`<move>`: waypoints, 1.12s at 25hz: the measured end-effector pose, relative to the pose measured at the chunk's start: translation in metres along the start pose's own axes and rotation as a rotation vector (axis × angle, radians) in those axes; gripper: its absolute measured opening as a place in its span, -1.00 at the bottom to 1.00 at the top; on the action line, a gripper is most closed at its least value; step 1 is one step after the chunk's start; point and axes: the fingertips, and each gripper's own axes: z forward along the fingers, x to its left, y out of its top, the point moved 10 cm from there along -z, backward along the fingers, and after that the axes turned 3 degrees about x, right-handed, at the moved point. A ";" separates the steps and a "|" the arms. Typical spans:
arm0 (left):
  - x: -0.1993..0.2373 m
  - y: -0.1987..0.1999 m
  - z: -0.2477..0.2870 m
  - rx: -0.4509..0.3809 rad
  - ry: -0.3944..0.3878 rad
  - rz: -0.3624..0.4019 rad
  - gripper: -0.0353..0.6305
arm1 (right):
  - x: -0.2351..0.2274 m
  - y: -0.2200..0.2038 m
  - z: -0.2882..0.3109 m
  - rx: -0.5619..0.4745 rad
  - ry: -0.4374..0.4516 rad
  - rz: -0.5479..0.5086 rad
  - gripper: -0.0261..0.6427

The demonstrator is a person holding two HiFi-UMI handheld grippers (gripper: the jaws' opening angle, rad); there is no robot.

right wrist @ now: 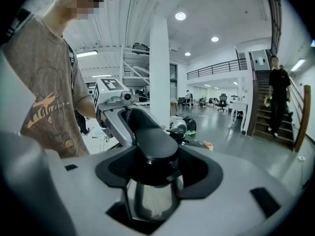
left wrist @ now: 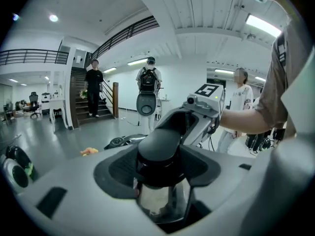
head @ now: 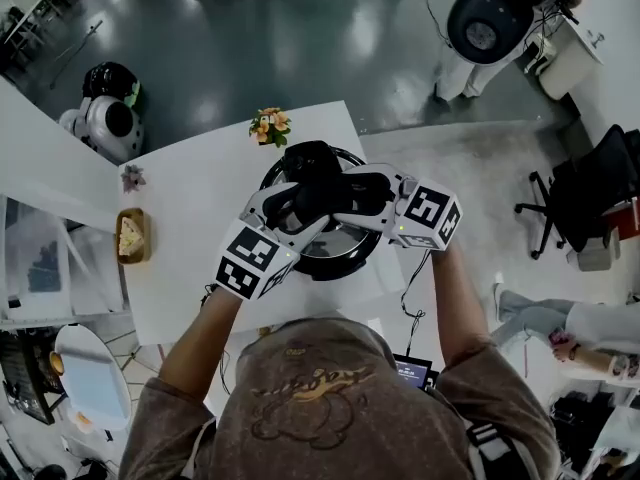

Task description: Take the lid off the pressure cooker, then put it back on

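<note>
And there the steel pressure cooker [head: 340,271] stood upright near the white table's [head: 190,218] far right edge, its black-rimmed lid [head: 335,240] seemingly on top, black side handles [left wrist: 160,151] jutting out.

Head view: dim and muted, with greyed colours. The white table [head: 190,198] is the brightest surface. The grey floor [head: 250,48] beyond the table carries a soft sheen from overhead lights. Wide-angle bending curves the table's edges, and the picture darkens toward its corners.

Both gripper views: brighter, lit from above by a ceiling strip light [left wrist: 263,26] and round ceiling lamps [right wrist: 180,16]. Each is a fisheye circle with black corners. The stair railing [left wrist: 123,36] above the lid handle [left wrist: 160,149] bows. The lid handle, close to the lens, is soft, dark and nearly without detail. The steel lid [left wrist: 157,200] below it shows dull reflections. The room behind the lid handle is sharper.
</note>
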 end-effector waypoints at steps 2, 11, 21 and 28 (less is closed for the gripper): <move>-0.002 0.001 0.001 0.003 0.011 -0.013 -0.10 | -0.002 -0.001 -0.001 0.001 0.020 0.000 -0.14; -0.001 -0.002 -0.002 -0.037 0.014 -0.026 -0.09 | 0.005 -0.002 -0.002 -0.019 -0.062 0.003 -0.11; -0.025 -0.010 -0.059 -0.197 -0.003 -0.079 -0.08 | 0.066 -0.001 -0.060 -0.227 -0.309 0.166 -0.22; -0.064 -0.035 -0.112 -0.227 -0.036 -0.097 -0.09 | 0.144 0.005 -0.060 -0.242 -0.386 0.191 -0.26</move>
